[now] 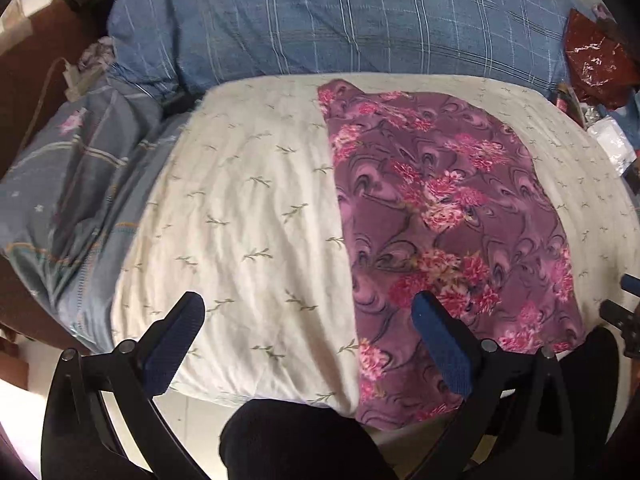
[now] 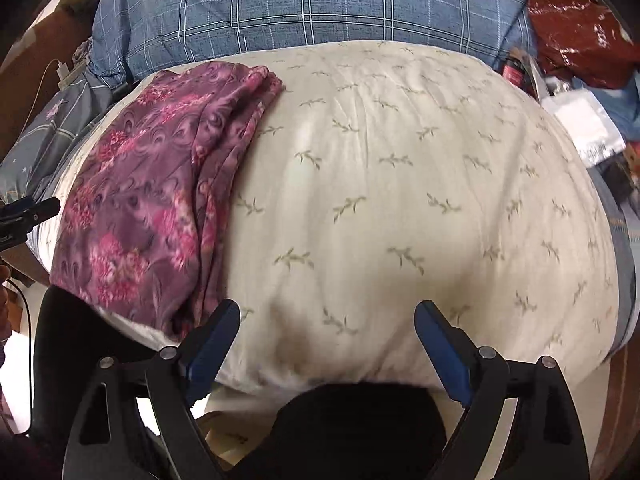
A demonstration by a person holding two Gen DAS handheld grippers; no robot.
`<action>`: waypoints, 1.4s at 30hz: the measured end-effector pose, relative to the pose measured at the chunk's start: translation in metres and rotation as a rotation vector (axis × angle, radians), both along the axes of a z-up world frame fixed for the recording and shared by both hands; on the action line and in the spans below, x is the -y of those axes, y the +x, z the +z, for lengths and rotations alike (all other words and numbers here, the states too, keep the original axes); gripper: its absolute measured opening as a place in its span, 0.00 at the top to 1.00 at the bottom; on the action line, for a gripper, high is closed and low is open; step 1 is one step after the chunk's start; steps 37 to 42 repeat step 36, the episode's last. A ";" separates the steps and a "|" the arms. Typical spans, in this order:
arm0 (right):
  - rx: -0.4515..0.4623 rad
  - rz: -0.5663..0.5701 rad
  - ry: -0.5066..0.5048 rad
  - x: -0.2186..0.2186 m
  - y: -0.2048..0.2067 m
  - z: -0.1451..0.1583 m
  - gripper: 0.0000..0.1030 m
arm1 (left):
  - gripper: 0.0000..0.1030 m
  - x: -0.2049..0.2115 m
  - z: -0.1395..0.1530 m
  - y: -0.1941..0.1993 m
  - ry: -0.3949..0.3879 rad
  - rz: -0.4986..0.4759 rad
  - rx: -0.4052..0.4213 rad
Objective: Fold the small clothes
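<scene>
A purple garment with pink flowers (image 1: 448, 216) lies folded lengthwise on a cream pillow with a leaf print (image 1: 240, 208). In the left wrist view it covers the pillow's right half, with a straight folded edge down the middle. My left gripper (image 1: 308, 316) hangs open over the pillow's near edge, its right finger (image 1: 440, 344) above the garment's near end, nothing between the pads. In the right wrist view the garment (image 2: 148, 196) lies at the left of the pillow (image 2: 400, 200). My right gripper (image 2: 326, 328) stands open over bare pillow, to the right of the garment.
A blue checked quilt (image 1: 340, 20) is bunched behind the pillow. A grey-blue starred sheet (image 1: 72, 200) lies at the left. A red shiny bag (image 2: 576, 28) and white packets (image 2: 580, 124) sit at the right. My dark-clad legs (image 1: 296, 440) show below the grippers.
</scene>
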State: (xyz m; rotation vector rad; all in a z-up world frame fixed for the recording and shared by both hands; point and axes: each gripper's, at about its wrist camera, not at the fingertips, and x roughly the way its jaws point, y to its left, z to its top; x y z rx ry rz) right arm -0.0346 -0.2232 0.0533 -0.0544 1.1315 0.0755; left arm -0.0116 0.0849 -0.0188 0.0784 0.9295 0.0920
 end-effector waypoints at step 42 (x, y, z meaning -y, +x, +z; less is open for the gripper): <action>0.098 0.056 -0.125 -0.034 -0.010 0.026 0.09 | 0.00 0.044 0.003 -0.062 -0.073 -0.248 -0.049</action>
